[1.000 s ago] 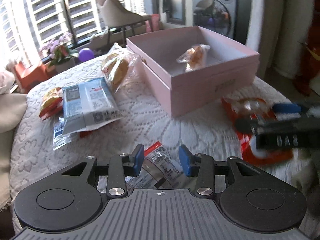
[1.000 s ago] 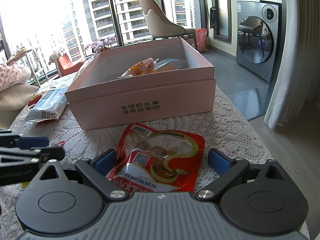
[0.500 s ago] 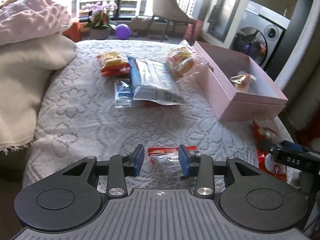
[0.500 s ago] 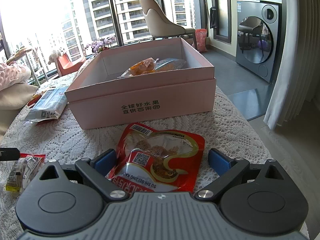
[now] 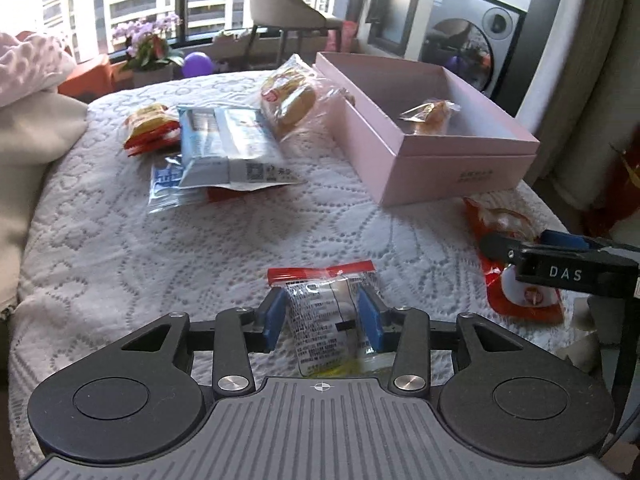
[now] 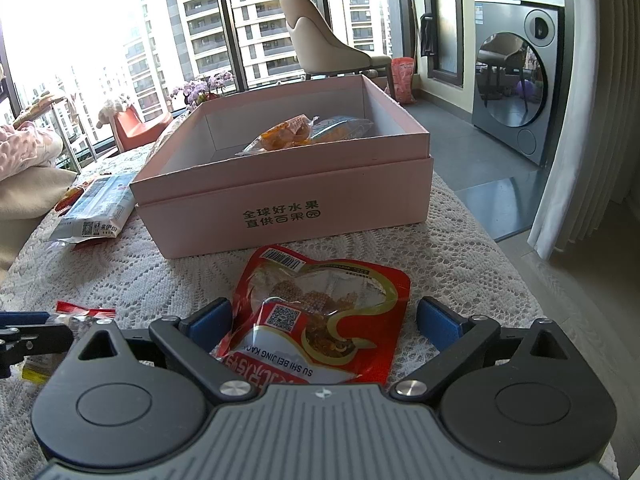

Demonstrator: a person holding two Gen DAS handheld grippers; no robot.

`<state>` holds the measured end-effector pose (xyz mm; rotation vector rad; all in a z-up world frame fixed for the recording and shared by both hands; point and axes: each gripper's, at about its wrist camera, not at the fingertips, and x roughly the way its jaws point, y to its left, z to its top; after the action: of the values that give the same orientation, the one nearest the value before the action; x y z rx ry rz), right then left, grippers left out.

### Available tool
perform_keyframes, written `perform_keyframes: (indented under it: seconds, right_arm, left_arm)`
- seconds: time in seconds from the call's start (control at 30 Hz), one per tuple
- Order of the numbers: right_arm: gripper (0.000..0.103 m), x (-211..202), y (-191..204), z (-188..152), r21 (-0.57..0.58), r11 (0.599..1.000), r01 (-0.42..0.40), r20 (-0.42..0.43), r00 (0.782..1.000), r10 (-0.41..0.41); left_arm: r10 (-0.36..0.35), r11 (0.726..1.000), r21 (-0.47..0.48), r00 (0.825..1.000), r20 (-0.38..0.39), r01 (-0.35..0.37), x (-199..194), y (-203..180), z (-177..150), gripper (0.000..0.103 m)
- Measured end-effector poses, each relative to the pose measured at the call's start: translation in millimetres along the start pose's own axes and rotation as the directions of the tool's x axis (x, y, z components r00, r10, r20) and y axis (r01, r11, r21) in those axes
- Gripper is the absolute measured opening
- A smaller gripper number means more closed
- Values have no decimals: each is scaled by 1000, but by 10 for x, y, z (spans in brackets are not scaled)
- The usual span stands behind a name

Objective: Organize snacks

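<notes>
An open pink box (image 5: pixel 456 168) (image 6: pixel 288 204) stands on the lace-covered table and holds wrapped pastries (image 5: pixel 430 114) (image 6: pixel 304 134). My left gripper (image 5: pixel 323 314) has its blue pads on both sides of a clear snack packet with a red top strip (image 5: pixel 328 300), which lies on the cloth; the pads look close to or touching it. My right gripper (image 6: pixel 324 320) is open wide around a red snack pouch (image 6: pixel 320 312) lying in front of the box; this pouch also shows in the left wrist view (image 5: pixel 508 248).
More snacks lie left of the box: a blue-white pack (image 5: pixel 228 148) (image 6: pixel 96 204), a yellow-red bag (image 5: pixel 150 126), a wrapped bun (image 5: pixel 290 98). A folded blanket (image 5: pixel 28 132) lies at the table's left. A chair (image 6: pixel 324 40) and a washing machine (image 6: pixel 516 92) stand beyond.
The left gripper swung left, then came back towards the box and moved forward, so the clear packet now lies deep between its pads. The right gripper has stayed still.
</notes>
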<state>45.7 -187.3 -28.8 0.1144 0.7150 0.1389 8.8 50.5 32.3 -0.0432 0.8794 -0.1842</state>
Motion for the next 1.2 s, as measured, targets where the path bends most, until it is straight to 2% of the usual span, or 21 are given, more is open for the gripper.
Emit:
perform_keyframes:
  seconds: [0.1, 0.2, 0.3, 0.4, 0.5, 0.57, 0.63, 0.77, 0.87, 0.97, 1.2]
  right_arm:
    - [100, -4, -4, 2, -2, 1000, -1, -1, 1000, 1]
    - [100, -4, -6, 1, -4, 1000, -2, -2, 1000, 2]
    - [100, -4, 0, 2, -3, 1000, -3, -1, 1000, 3]
    - [100, -5, -6, 3, -1, 1000, -5, -1, 1000, 5]
    - [100, -13, -23, 1, 6, 1000, -12, 3, 1000, 12]
    - [100, -12, -35, 4, 8, 1000, -14, 3, 1000, 14]
    - [100, -14, -37, 8, 9, 1000, -15, 4, 1000, 15]
    - [100, -13, -36, 7, 10, 1000, -16, 4, 1000, 16]
    - [100, -17, -38, 8, 9, 1000, -15, 4, 1000, 15]
    - [100, -16, -37, 8, 9, 1000, -15, 4, 1000, 15]
    - [100, -16, -37, 7, 10, 1000, -15, 4, 1000, 15]
  left_arm:
    - [-26, 1000, -5, 1000, -10, 26, 4, -24, 51, 45]
    - [-18, 1000, -10, 998, 56, 18, -145, -55, 92, 45]
    - [2, 999, 44, 998, 66, -5, -187, -162, 112, 45]
    - [44, 989, 142, 999, 23, -47, -43, -338, 41, 45]
    - [41, 976, 214, 999, 25, -45, 18, -484, -23, 55]
    - [9, 979, 203, 1000, 8, -10, 37, -496, -19, 69]
    - [-3, 981, 192, 1000, 2, 2, 52, -488, -18, 71]
    - [-15, 985, 170, 1000, 2, 14, 65, -463, -6, 71]
    - [-37, 993, 114, 999, 13, 35, 13, -386, 20, 67]
    - [-23, 997, 80, 999, 43, 20, -102, -304, 29, 67]
    - [5, 999, -33, 1000, -15, -5, -2, -64, 10, 65]
